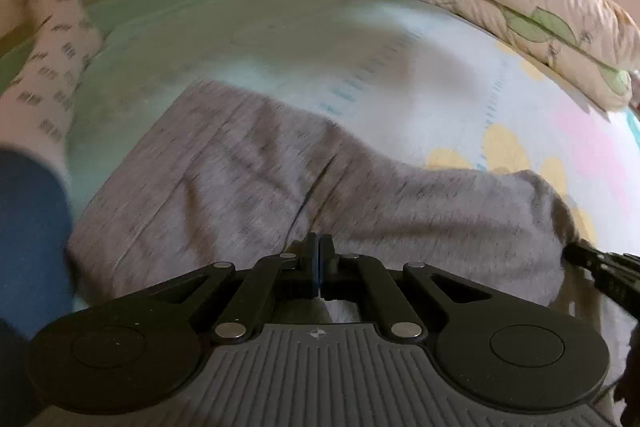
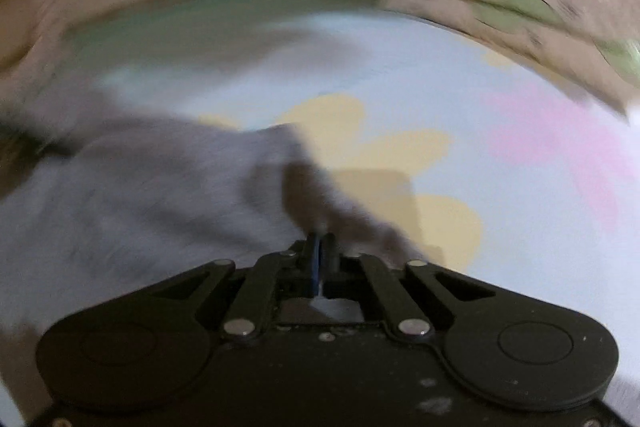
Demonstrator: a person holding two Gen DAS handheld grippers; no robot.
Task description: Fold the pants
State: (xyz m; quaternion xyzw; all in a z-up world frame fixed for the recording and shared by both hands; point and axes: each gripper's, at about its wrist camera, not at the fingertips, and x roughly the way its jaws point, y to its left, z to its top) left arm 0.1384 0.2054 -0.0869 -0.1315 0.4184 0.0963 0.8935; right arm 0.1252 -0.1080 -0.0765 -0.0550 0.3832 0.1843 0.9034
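The grey pants (image 1: 248, 179) lie on the flowered sheet (image 1: 440, 75), below the pillow (image 1: 528, 7). They look soft and light, so I would hold them at the edges. My left gripper (image 1: 319, 247) and right gripper (image 2: 320, 247) both pinch the cloth, jaws closed.

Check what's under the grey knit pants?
The grey knit pants lie on a pale bed sheet with yellow and pink flowers. The print beneath the fabric is covered.
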